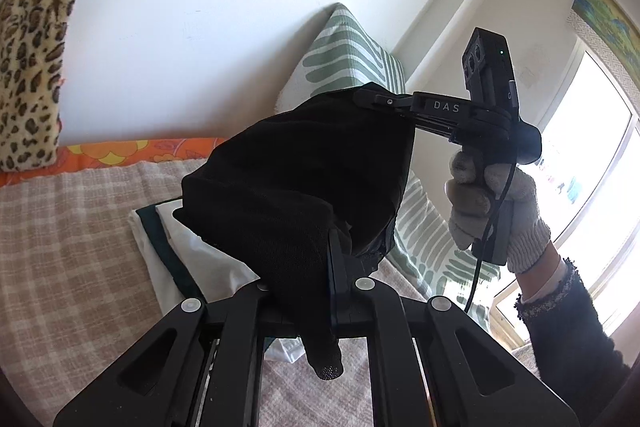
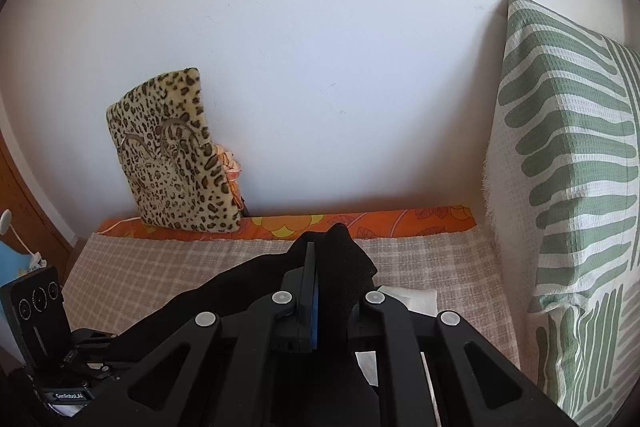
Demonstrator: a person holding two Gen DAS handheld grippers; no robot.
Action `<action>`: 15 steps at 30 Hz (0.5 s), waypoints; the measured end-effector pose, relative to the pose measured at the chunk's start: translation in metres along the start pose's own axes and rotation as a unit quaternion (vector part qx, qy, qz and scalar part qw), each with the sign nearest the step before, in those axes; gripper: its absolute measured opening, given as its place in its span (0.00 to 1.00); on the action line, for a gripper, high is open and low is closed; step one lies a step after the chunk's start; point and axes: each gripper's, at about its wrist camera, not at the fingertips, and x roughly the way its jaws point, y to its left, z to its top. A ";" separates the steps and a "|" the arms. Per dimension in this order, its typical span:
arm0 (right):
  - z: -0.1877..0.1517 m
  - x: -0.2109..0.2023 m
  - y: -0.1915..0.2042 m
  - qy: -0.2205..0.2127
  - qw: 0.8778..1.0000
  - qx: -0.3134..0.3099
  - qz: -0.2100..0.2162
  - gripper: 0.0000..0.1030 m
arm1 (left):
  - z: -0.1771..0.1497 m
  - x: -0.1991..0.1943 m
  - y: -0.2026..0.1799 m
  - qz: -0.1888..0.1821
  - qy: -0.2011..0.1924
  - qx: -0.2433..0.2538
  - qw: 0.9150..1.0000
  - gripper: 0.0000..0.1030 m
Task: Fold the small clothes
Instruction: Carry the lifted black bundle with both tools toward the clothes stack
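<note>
- R gloved hand [image 1: 486, 203] is up high, holding the right gripper [image 1: 366, 95] tipped a bit down
- right gripper is pinched tight on one end of the black cloth [image 1: 296, 179]
- left gripper [image 1: 338, 263] is pinched tight on the other end
- black cloth hangs btwn the 2 tools, up over the checked bed cover [image 1: 80, 227] & the white clothes [image 1: 188, 251]

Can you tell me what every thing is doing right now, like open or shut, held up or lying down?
left gripper: shut on the black garment.
right gripper: shut on the black garment.
black garment: lifted off the bed, hanging between both grippers.
white cloth: folded, lying flat on the checked bed cover.
leopard cushion: upright, leaning on the wall.
green-striped pillow: propped upright against the wall.
</note>
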 end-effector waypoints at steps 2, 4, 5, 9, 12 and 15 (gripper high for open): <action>0.001 0.015 -0.010 0.013 1.000 -0.005 -0.007 0.04 | -0.008 0.017 0.004 0.002 0.016 0.000 1.000 0.07; -0.004 0.038 -0.023 0.030 0.999 0.001 -0.013 0.04 | -0.020 0.035 0.012 0.000 0.038 -0.008 0.999 0.07; -0.009 0.052 -0.030 0.041 0.999 0.006 -0.017 0.04 | -0.026 0.044 0.016 0.002 0.049 -0.011 0.999 0.07; -0.029 0.096 -0.049 0.076 0.997 0.011 -0.029 0.04 | -0.046 0.063 0.022 -0.001 0.092 -0.008 0.996 0.07; -0.037 0.113 -0.059 0.084 0.996 0.016 -0.029 0.04 | -0.056 0.059 0.021 -0.014 0.120 -0.010 0.993 0.16; -0.041 0.116 -0.066 0.083 0.996 0.019 -0.022 0.04 | -0.061 0.040 0.022 -0.033 0.134 -0.014 0.990 0.18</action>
